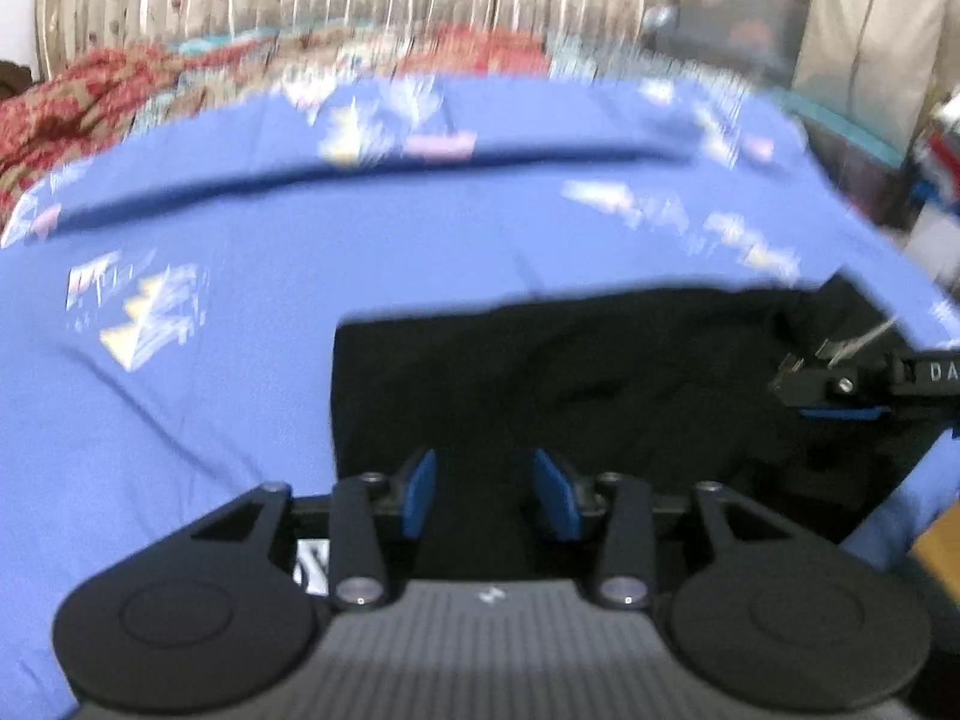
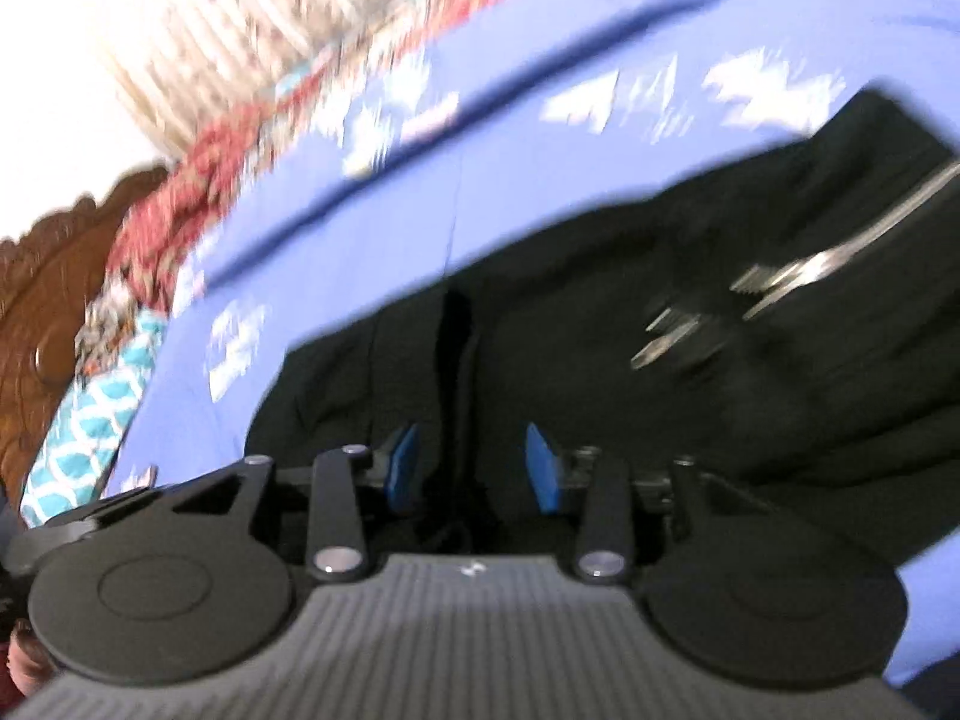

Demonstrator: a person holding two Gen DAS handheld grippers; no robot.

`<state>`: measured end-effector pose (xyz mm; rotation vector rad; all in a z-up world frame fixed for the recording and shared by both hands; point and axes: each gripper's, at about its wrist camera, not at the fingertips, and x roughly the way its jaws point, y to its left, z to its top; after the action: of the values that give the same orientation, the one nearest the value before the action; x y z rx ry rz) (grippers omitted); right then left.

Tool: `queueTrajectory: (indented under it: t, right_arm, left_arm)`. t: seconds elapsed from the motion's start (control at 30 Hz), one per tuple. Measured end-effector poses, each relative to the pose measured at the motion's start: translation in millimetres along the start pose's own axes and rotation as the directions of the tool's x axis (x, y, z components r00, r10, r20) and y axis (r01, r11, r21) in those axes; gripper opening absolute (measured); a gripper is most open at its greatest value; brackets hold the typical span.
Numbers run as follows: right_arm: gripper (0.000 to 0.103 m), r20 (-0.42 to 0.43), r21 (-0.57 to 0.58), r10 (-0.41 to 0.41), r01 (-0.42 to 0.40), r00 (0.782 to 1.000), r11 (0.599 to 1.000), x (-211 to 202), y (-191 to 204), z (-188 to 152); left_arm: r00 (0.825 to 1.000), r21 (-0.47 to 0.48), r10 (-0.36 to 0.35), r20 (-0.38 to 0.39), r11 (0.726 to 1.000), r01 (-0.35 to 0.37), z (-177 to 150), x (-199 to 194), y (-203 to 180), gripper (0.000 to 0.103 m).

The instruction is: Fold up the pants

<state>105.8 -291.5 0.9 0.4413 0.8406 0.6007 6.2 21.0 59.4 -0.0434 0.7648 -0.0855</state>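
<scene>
1. Pants (image 1: 570,384): black, lying as a flat, roughly squared bundle on the blue sheet (image 1: 240,276) of the bed, just ahead of both grippers.
2. Left gripper (image 1: 489,495): fingers (image 1: 420,495) apart, hanging over the near edge of the pants; dark cloth visible in the gap, no pinch apparent. Judged not gripping.
3. Right gripper (image 2: 474,465): fingers (image 2: 543,468) likewise apart, over the pants near a dark crease; nothing clamped as far as visible. Also seen at the right edge of the left view, by the far side of the bundle.
4. Risk, probable: closing on the top layer only. Black on black hides layer edges, so a lift could peel one layer and undo the fold.
5. Risk: pinching the sheet together with the pants. Fingers low near the bundle's edge could drag the sheet and rumple everything.
6. Risk: uneven pull. Grippers at different edges and angles; lifting out of step likely to skew the fold.
7. Risk: snagging the pale drawstring (image 2: 798,270) lying across the cloth, tugging the waistband askew.
8. Blur in both views: exact height above the cloth impossible to tell.
</scene>
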Motion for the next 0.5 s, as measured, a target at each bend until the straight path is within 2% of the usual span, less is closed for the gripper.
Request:
queueTrajectory:
  t: [0.1,0.17,0.27,0.37,0.5]
  right_arm:
    - [0.046,0.123,0.036,-0.07,0.066,0.99,0.997,-39.7,-24.6,8.8]
    - [0.049,0.207,0.083,-0.136,0.121,0.969,0.989,-66.0,-44.5,14.0]
    - [0.061,0.289,0.19,-0.235,0.185,0.928,0.964,-101.3,-80.1,16.3]
    - [0.065,0.302,0.316,-0.292,0.194,0.908,0.929,-120.4,-114.4,10.7]
    - [0.068,0.254,0.483,-0.294,0.143,0.921,0.864,-119.7,-151.1,-10.0]
  left_arm:
    - [0.997,-0.029,-0.072,0.02,0.997,0.073,15.0,-2.9,-4.7,0.04]
    - [0.993,-0.043,-0.115,0.012,0.992,0.115,22.0,4.9,-9.5,0.04]
    - [0.985,-0.052,-0.171,-0.018,0.984,0.17,26.8,23.4,-17.8,0.041]
    - [0.974,-0.081,-0.215,-0.07,0.974,0.21,20.7,43.3,-20.8,0.042]
    - [0.961,-0.162,-0.24,-0.135,0.963,0.217,1.1,66.4,-15.8,0.043]
